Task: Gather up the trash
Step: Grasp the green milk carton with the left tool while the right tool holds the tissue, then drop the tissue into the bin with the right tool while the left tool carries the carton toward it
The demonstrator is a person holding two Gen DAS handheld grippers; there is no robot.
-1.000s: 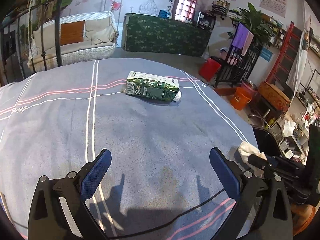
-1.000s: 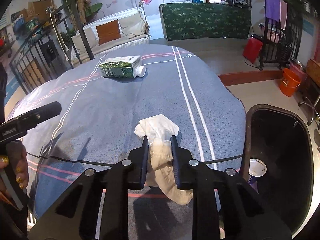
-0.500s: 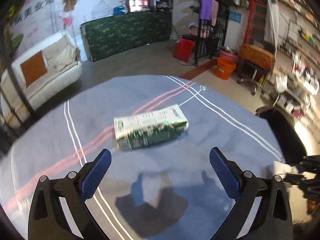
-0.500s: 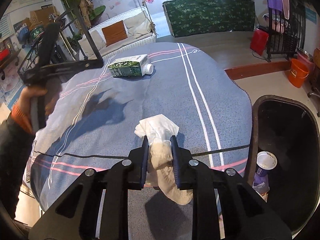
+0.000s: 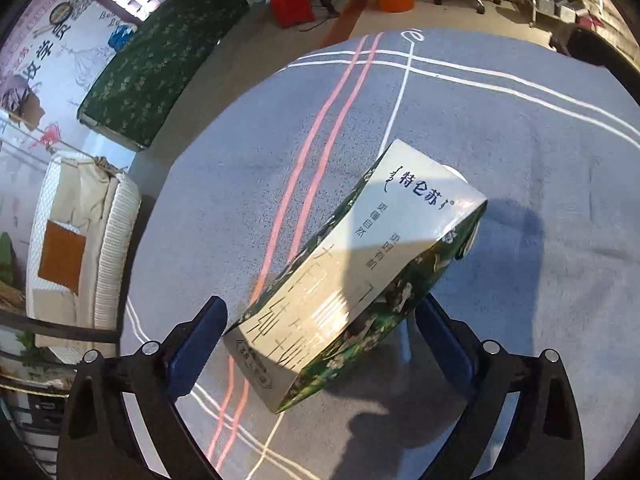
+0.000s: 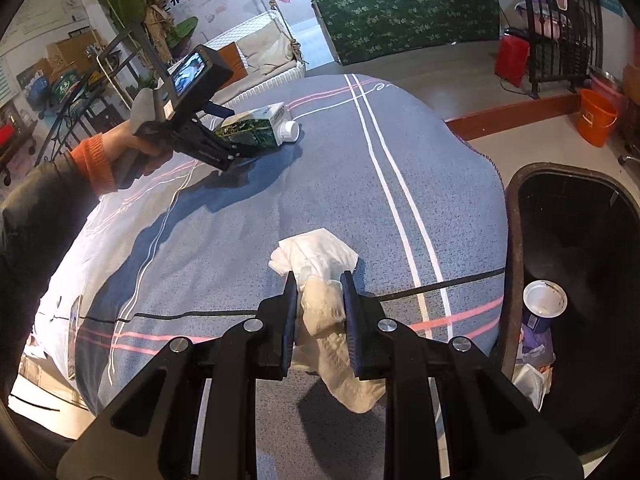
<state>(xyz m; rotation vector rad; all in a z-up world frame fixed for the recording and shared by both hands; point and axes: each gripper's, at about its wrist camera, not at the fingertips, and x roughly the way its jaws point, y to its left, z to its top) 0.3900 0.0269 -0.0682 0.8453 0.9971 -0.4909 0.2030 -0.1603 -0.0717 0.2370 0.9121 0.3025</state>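
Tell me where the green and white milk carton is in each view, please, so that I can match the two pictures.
Left wrist view: milk carton fills the centre, lying between the open left gripper fingers.
Right wrist view: upper left, small, by the left gripper.
Shared landmark: the pink double stripe on the grey tablecloth.

A green-and-white carton [image 5: 352, 276] is lying on its side mid-frame; a crumpled white tissue [image 6: 320, 280] is sitting pinched lower centre.
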